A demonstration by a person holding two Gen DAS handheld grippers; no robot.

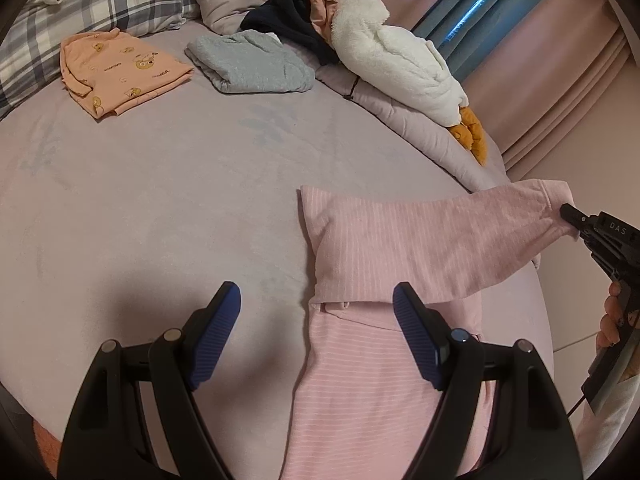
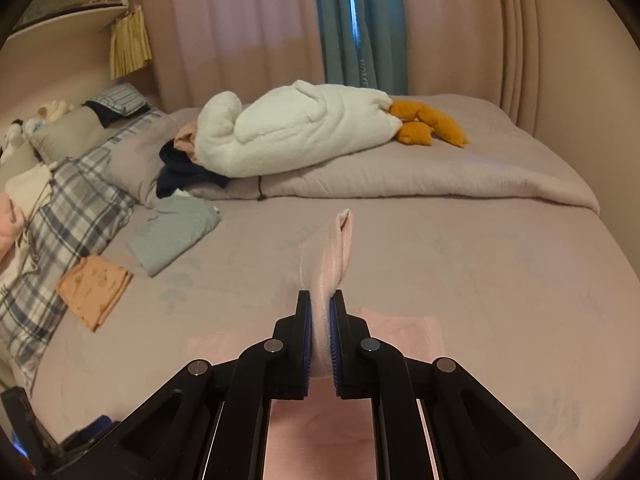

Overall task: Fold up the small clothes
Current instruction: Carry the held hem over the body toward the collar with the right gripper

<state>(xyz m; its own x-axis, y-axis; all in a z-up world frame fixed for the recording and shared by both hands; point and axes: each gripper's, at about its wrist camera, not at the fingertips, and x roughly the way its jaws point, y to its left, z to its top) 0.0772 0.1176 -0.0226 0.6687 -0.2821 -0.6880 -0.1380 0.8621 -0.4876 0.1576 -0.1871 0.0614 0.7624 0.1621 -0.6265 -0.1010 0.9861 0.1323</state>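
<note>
The pink sleeve (image 2: 328, 256) is clamped in the right gripper (image 2: 320, 312) and lifted off the bed (image 1: 160, 208); the left gripper (image 1: 316, 320) is held wide apart over the pink striped top (image 1: 360, 380) near the bed's front edge. Looks partway done: an orange top (image 1: 120, 68) and grey one (image 1: 248, 62) already sit folded by the head end, a dark pile (image 1: 288, 16) is left.

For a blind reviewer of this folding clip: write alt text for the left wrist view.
The open left gripper hovers over a pink striped garment on a lilac bed, while the right gripper pinches the garment's sleeve and lifts it out to the right. Farther back lie a folded peach top, a folded grey garment and a white plush goose.
</note>
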